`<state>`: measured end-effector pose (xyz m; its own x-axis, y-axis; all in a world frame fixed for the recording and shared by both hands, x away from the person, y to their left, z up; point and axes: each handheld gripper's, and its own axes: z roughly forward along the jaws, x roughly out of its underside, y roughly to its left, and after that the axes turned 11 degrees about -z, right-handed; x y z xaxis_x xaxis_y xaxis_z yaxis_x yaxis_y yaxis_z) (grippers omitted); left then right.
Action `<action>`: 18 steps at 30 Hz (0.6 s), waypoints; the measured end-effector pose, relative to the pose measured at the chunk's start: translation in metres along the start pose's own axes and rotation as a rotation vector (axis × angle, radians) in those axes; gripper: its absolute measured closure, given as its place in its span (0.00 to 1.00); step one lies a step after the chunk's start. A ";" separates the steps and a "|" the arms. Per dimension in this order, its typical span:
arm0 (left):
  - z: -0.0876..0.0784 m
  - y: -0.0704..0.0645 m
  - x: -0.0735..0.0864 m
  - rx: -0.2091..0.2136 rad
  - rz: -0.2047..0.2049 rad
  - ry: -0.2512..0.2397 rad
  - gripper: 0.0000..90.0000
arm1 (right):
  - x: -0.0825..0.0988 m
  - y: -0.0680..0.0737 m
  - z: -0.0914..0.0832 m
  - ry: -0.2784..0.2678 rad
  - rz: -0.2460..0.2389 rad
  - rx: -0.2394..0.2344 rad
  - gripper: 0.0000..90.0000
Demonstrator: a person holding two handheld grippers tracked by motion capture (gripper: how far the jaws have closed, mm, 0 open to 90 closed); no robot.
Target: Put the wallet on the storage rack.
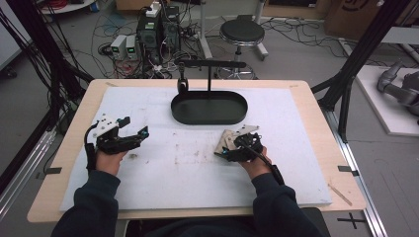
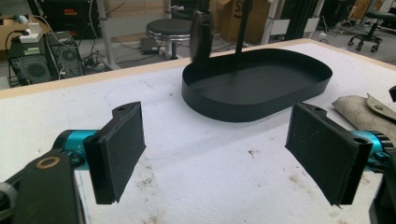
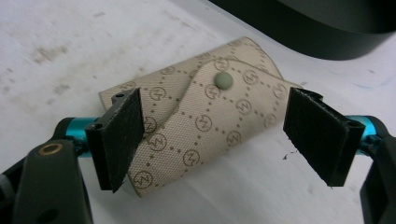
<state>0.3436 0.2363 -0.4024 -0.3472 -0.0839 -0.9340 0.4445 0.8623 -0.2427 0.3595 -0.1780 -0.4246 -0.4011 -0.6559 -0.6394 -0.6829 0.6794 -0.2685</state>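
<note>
Your right tool (image 3: 215,144), jaws apart, straddles the beige pouch (image 3: 205,116) at frame center, seemingly lined up to grip, while your left tool (image 2: 219,154) waits spread over bare tabletop (image 2: 210,186).

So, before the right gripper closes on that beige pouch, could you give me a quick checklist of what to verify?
1. Right gripper jaws open wide: ok.
2. Beige pouch sits between the jaws: ok, though it lies askew to them.
3. Pouch flap closed, snap fastened: ok.
4. Pouch lies flat on the white mat: ok.
5. Left gripper open, apart from the pouch: ok.
6. Black tray holds nothing: ok.
7. Jaw height against the mat: cannot tell.
</note>
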 end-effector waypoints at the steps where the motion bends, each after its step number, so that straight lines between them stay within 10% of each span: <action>1: 0.000 0.000 0.000 0.000 -0.001 0.000 0.21 | 0.002 -0.002 -0.001 0.006 -0.007 0.012 0.23; 11: 0.001 0.000 0.000 -0.004 -0.003 0.001 0.22 | 0.019 -0.030 -0.016 0.041 0.043 0.070 0.28; 18: 0.000 0.001 0.000 -0.005 -0.006 0.001 0.22 | 0.013 -0.022 -0.007 0.004 0.046 0.010 0.27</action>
<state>0.3441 0.2368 -0.4030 -0.3502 -0.0884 -0.9325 0.4386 0.8642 -0.2467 0.3648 -0.2036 -0.4216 -0.4347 -0.6254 -0.6481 -0.6578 0.7119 -0.2458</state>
